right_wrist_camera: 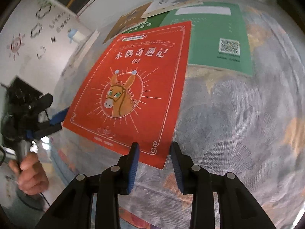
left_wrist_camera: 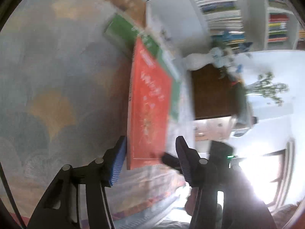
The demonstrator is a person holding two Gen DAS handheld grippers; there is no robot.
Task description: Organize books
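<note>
Red book (right_wrist_camera: 131,87) lies on the patterned cloth (right_wrist_camera: 238,114), its near corner between the right gripper (right_wrist_camera: 154,164)'s parted jaws, neither pad pressing it. The left gripper (left_wrist_camera: 150,160) straddles its left edge, jaws apart. Behind it, partly under it, lies a green book (right_wrist_camera: 215,38).

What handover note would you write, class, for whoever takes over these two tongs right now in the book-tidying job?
Left tongs: open, straddling the near-left corner of the red donkey book, not clearly pinching.
Right tongs: open over its near-right corner, no grip.
Books: the red one lies flat on the patterned bedspread, overlapping a green book; a brown book and a white book lie beyond.
Done: nothing lifted.
Left: probably grip the red book, then tidy all four; a bookshelf stands nearby.
</note>
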